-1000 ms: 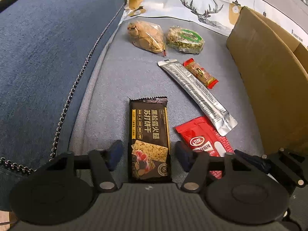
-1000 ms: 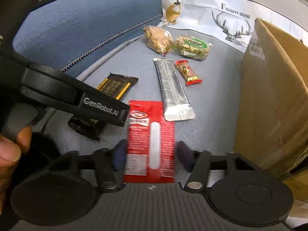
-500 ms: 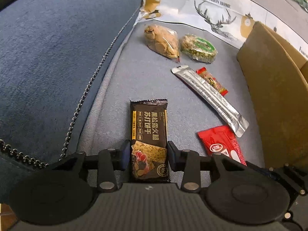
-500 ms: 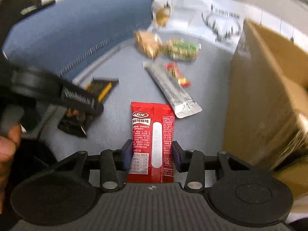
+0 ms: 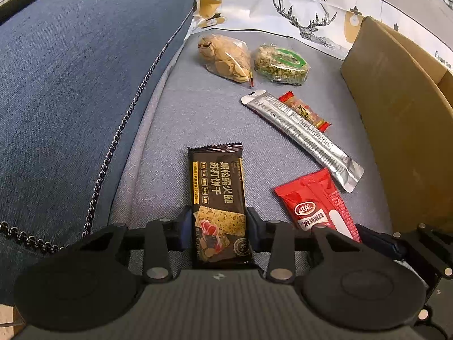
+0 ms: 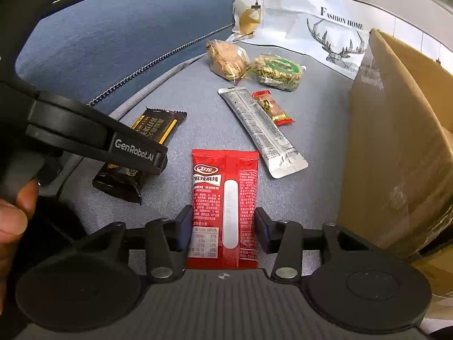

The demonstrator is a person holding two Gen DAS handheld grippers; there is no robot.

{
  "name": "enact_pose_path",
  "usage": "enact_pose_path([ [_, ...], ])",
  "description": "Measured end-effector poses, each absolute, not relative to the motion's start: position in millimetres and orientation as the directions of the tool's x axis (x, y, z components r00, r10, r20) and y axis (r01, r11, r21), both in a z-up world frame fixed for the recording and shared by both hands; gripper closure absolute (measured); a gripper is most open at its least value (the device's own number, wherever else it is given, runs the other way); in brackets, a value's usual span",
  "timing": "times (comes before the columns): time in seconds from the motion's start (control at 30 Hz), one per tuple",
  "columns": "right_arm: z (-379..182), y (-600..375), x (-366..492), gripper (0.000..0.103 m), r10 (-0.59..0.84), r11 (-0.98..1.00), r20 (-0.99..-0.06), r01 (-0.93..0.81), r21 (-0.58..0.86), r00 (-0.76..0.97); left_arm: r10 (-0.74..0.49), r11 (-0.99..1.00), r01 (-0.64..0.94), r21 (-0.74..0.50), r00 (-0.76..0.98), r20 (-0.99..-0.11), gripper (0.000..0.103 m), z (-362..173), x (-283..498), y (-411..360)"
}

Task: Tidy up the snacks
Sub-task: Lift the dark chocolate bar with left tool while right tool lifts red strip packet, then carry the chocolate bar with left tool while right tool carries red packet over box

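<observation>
My left gripper [image 5: 217, 228] is shut on a black cracker packet [image 5: 216, 195], which also shows in the right wrist view [image 6: 154, 127]. My right gripper [image 6: 223, 225] is shut on a red snack packet [image 6: 225, 187], seen from the left wrist as well [image 5: 314, 201]. Both packets are at the grey sofa seat [image 5: 203, 119]. Farther back lie a long silver sachet [image 5: 300, 134], a small red candy bar [image 5: 304, 110], a clear bag of biscuits [image 5: 226, 56] and a green-labelled seed snack [image 5: 280, 63].
An open cardboard box [image 6: 396, 141] stands on the seat at the right. A blue cushion [image 5: 70, 70] rises on the left. A white deer-print cover [image 5: 297, 11] hangs at the back. The left gripper's body [image 6: 93, 138] crosses the right wrist view.
Both grippers have closed from open onto their packets: the left on the black cracker packet, the right on the red packet. Both views now sit a little higher.
</observation>
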State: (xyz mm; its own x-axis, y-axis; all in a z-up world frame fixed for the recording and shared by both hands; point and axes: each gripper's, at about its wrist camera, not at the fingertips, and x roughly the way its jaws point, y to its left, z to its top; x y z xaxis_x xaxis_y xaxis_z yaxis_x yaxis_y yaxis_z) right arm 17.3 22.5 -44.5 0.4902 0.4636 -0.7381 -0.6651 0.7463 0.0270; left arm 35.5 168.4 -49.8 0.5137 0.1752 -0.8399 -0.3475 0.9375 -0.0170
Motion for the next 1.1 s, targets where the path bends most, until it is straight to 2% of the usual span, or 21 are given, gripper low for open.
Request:
enact_pose_path([
  [0.17, -40, 20, 14, 0.060, 0.470, 0.744, -0.721, -0.667, 0.014, 0.509, 0.168, 0.935, -0.352, -0.048, 0.558, -0.813, 0.061, -44, 28, 169],
  [0.63, -6, 5, -5, 0.061, 0.499, 0.751, -0.614, -0.659, -0.045, 0.611, 0.119, 0.943, -0.284, -0.171, 0.771, -0.626, 0.061, -8, -11, 165],
  [1.1, 27, -30, -21, 0.061, 0.493, 0.798, -0.497, -0.599, -0.069, 0.714, 0.065, 0.965, -0.198, -0.171, 0.814, -0.577, 0.060, -3, -21, 158],
])
